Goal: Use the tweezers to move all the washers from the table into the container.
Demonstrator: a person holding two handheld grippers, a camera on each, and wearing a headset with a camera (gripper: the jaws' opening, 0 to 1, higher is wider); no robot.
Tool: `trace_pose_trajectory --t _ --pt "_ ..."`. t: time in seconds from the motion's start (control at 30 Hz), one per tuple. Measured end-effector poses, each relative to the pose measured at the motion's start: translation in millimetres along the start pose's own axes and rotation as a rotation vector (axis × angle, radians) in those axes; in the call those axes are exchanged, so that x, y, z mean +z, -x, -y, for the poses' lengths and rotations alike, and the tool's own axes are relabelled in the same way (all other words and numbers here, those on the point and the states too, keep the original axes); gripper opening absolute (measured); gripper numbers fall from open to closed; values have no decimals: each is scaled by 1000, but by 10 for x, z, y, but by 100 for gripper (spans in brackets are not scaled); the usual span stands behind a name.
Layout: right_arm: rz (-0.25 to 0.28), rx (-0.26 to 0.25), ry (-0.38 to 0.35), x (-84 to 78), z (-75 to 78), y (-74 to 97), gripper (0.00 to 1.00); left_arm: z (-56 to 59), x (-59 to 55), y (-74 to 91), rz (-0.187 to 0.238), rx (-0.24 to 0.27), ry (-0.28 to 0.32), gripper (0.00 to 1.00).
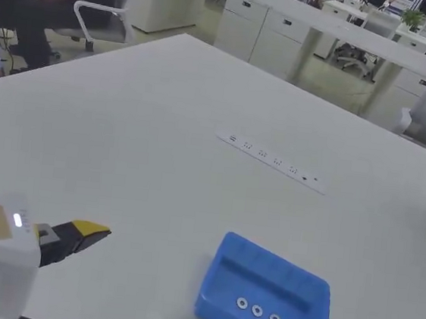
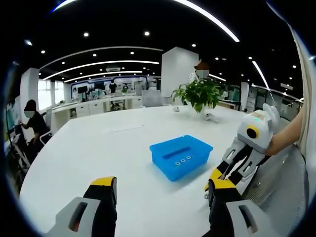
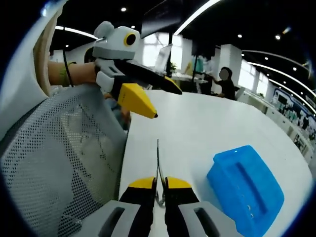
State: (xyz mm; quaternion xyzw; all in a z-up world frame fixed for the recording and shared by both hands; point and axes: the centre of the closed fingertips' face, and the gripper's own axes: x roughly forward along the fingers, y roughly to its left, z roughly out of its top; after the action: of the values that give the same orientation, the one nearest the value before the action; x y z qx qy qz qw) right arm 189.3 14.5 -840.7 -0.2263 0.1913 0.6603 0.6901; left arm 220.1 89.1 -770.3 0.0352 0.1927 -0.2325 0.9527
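A: The tweezers are being pinched between the closed jaws of the right claw at the bottom centre of the right gripper view. Their tips are being pointed up the frame across the tabletop.

B: And the left claw is being carried with its jaws wide apart, nothing between them, at the bottom of the left gripper view.

A: Four washers are being shown in a row inside the blue container, lower right of centre in the head view. None is being spotted on the bare tabletop around it.

B: So two dangers are being weighed here. A washer lying outside these frames could be getting overlooked, and the job called finished too soon.

A: The tweezers are also being gripped on a thin shank. A swivel or slip is being risked if the tips are pressed against anything.

B: The tabletop edge is being shown close by at the lower left of the right gripper view, too. A dropped tool could be getting lost past it, towards the mesh chair back.
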Motion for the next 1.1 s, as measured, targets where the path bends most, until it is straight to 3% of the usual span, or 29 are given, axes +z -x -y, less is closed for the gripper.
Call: trace_pose_trajectory --t 0.07,0.2,0.27,0.37,0.67,0.87,1.1 --pt "5 -10 -30 -4 36 1 3 1 2 0 0 0 0 77" --pt "35 -29 -200 -20 121 39 3 -3 1 4 1 2 4 76" --pt "35 -40 -245 -36 152 70 3 5 4 4 3 -1 4 76" --pt "38 -46 -244 -20 189 127 3 9 -6 4 -2 -2 2 76" --pt "137 -81 -350 252 397 326 3 36 -12 5 -6 -11 1 76" --pt "180 -109 -336 456 569 463 3 44 -15 10 -7 -14 1 76" --pt "202 -140 -330 573 733 538 3 28 -4 22 0 -7 6 76"
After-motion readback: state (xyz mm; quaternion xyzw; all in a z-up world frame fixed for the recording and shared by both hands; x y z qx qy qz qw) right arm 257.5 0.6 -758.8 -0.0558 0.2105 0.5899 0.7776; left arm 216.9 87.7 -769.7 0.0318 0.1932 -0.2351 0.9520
